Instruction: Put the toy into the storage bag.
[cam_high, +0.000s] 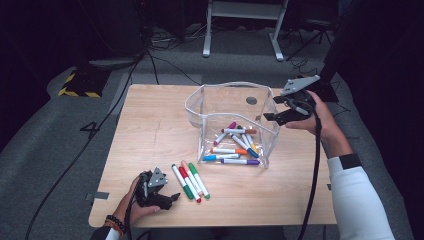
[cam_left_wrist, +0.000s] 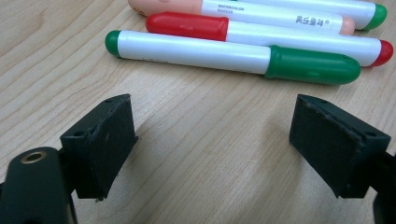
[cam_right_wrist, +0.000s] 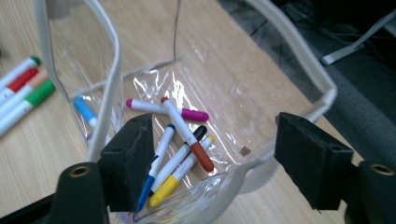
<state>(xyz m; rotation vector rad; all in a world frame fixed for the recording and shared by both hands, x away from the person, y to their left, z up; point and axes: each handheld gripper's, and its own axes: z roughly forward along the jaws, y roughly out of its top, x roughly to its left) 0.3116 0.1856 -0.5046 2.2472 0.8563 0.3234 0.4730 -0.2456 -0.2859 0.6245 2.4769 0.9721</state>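
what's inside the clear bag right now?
The clear bag holds loose markers lying flat on its bottom: purple, brown, blue, yellow, black and orange caps among them. They overlap and the plastic glares, so an exact count is unclear. Neither gripper reaches inside.

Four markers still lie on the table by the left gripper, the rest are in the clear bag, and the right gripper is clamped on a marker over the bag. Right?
Not quite. The right gripper is open with nothing between its jaws, as the right gripper view shows. The rest holds: four markers lie by the left gripper, the others in the clear bag.
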